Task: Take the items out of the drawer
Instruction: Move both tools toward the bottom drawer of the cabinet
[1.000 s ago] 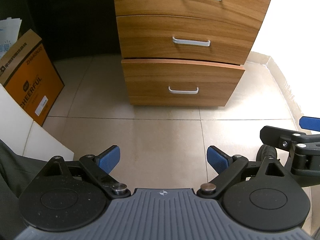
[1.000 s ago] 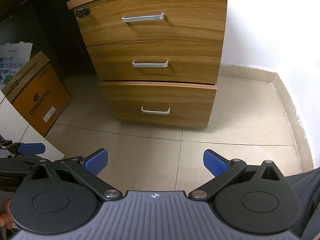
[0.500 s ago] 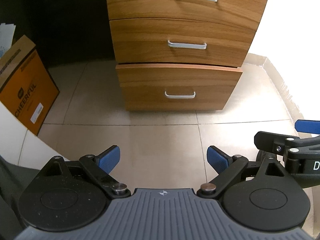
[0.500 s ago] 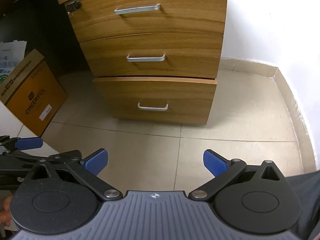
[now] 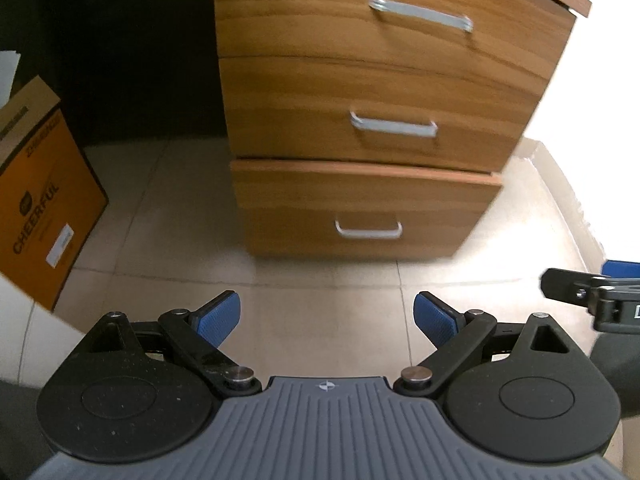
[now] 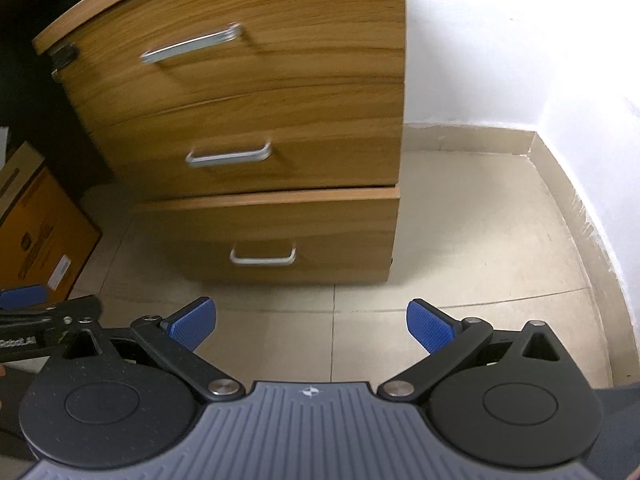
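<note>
A wooden three-drawer cabinet (image 5: pixel 380 92) stands on the tiled floor ahead, also in the right wrist view (image 6: pixel 260 120). Each drawer has a silver handle. The bottom drawer (image 5: pixel 366 208) sticks out slightly; its handle (image 5: pixel 369 231) faces me, also seen in the right wrist view (image 6: pixel 263 258). No drawer contents show. My left gripper (image 5: pixel 327 318) is open and empty, above the floor short of the cabinet. My right gripper (image 6: pixel 311 320) is open and empty, at a similar distance. Each gripper's edge shows in the other's view.
An orange cardboard box marked CHEERFUL (image 5: pixel 38 208) leans at the left, with a white panel below it. A white wall (image 6: pixel 520 40) and skirting run along the right of the cabinet. Beige tiled floor (image 5: pixel 320 280) lies between me and the cabinet.
Both grippers have moved closer to the cabinet, which now looks larger and slightly blurred. Both stay open and empty.
</note>
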`<state>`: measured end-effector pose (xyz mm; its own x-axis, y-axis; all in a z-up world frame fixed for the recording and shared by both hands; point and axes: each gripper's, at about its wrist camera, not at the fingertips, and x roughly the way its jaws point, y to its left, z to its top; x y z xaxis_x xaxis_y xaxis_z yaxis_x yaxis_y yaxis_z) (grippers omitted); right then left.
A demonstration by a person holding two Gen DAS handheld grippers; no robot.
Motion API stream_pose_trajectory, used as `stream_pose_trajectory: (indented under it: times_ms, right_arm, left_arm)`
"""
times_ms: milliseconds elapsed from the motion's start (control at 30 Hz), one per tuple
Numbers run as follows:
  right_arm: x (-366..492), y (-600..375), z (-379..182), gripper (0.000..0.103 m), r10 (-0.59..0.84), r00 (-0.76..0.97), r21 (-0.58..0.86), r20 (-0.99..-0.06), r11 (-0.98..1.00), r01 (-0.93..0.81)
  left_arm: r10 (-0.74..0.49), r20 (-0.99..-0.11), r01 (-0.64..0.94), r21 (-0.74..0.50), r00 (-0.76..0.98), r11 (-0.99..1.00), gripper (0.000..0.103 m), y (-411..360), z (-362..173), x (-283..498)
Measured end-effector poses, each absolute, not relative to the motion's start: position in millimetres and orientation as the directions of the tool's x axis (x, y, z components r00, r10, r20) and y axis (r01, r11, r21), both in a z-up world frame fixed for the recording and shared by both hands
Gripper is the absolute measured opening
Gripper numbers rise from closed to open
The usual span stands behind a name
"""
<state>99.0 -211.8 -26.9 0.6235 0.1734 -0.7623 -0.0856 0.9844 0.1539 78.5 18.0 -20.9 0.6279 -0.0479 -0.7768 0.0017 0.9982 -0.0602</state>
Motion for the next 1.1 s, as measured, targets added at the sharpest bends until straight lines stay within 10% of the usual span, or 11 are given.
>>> stream_pose_trajectory:
  times_ms: [1100]
  right_arm:
    - [265.2, -236.9, -109.1, 0.103, 0.139, 0.675, 0.116, -0.724, 0.990, -0.079]
  left_arm:
    - [0.042, -0.737, -0.099, -0.034, 0.674, 0.995, 0.061, 103.9, -99.8, 251.2]
